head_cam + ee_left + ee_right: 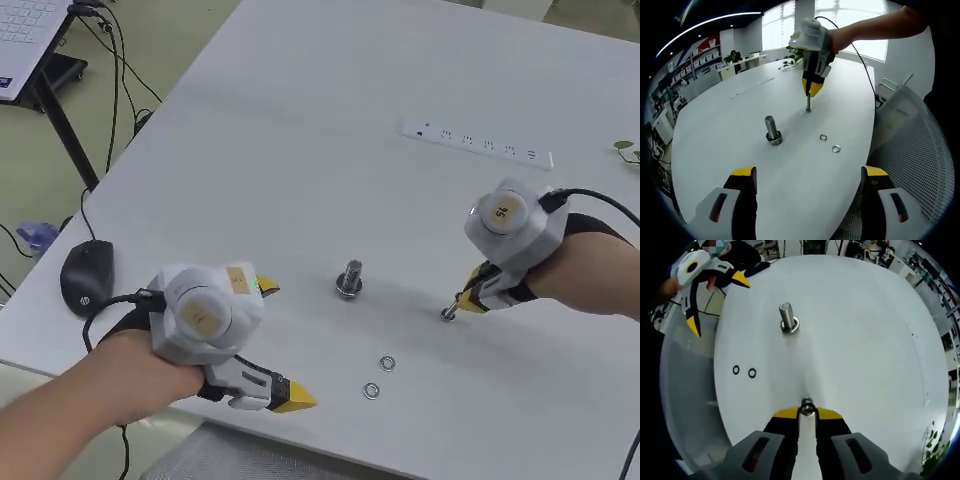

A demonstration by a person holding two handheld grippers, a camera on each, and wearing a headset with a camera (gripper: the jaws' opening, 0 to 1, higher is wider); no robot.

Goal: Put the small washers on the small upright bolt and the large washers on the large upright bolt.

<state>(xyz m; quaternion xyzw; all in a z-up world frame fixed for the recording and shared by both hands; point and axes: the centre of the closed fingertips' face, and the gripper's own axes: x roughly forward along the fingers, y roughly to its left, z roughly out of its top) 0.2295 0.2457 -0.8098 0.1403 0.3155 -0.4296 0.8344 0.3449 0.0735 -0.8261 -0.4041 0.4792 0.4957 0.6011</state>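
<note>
Steel small washers (387, 363): two, flat on the white worktop (300, 150), just beside each other. They lie ahead of the left tongs, a little toward the right-hand jaw, and well off to the left of the right tongs.
Left tongs (283, 345): spread wide with nothing between the jaws, held over the worktop's near edge.
Right tongs (808, 414): jaws almost together, tips straddling the top of the small bolt (807, 407). Whether a washer is pinched there I cannot tell.
Small bolt: upright at the very tips of the right tongs. It is straight ahead of the left tongs, beyond the washers.
Large bolt (349, 280): upright, ahead and slightly left of the left tongs, between the two pairs of tongs.
Deciding relation: the loose washers are nearer the left tongs than the right. Lying flat, their hole axis is vertical, parallel to the small bolt's shaft.
Judgement: the next pick probably calls for narrowing the jaws onto one thin rim. The neighbouring washer is close enough to be nudged.
</note>
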